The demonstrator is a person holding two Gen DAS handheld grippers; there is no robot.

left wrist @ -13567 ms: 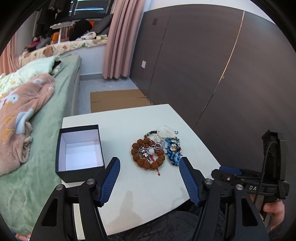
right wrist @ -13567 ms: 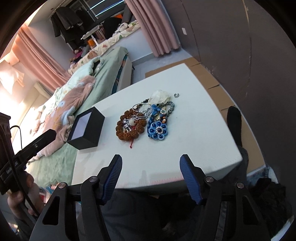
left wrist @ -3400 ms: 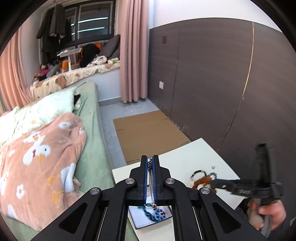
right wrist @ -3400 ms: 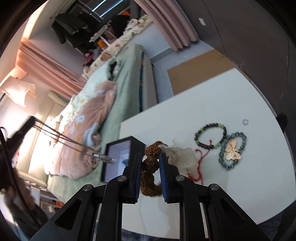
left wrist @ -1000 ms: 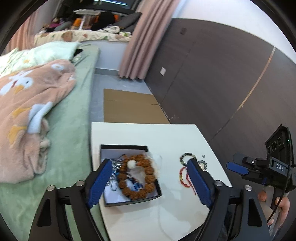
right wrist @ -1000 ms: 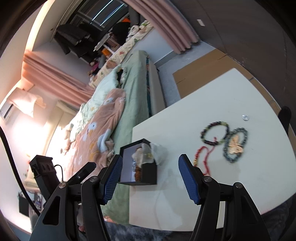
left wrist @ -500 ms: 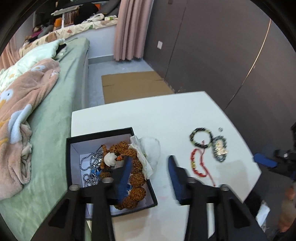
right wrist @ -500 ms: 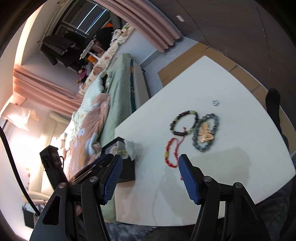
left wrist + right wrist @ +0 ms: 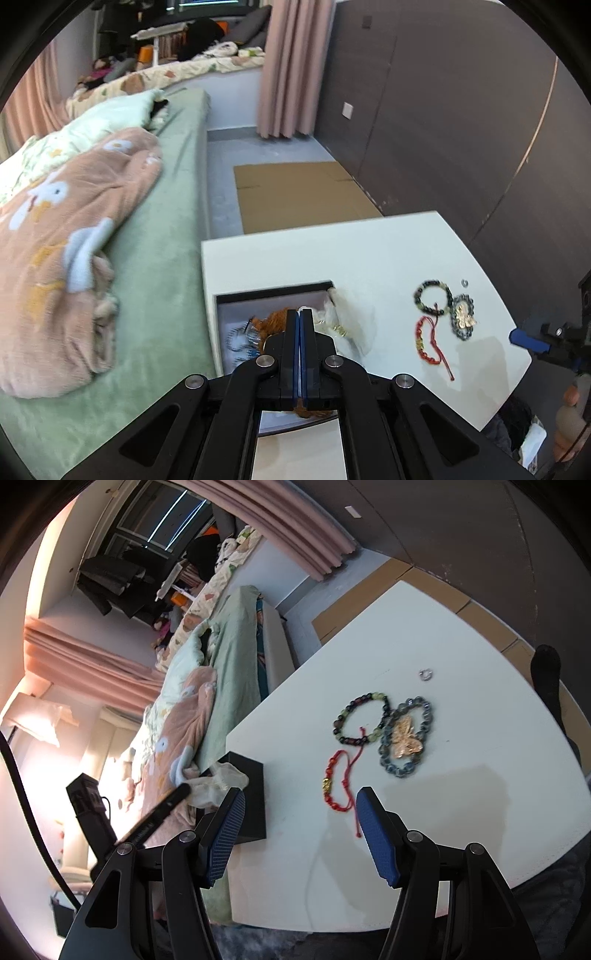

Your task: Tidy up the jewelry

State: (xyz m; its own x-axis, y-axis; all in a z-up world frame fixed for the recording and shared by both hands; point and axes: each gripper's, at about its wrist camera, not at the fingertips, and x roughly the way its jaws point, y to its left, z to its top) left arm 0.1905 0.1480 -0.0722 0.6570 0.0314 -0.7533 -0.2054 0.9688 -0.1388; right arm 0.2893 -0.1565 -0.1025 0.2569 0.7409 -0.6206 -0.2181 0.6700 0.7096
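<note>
Since the earlier frame, the left gripper (image 9: 300, 314) has been brought over the black open jewelry box (image 9: 273, 290), and its jaws have just been closing; the blue pads are now pressed flat together with nothing seen between them. Brown wooden beads (image 9: 275, 319) and a white pouch (image 9: 341, 314) are seen inside the box. The right gripper (image 9: 299, 812) is held about half open and empty, near the red cord bracelet (image 9: 338, 779) on the white table (image 9: 388, 635).
</note>
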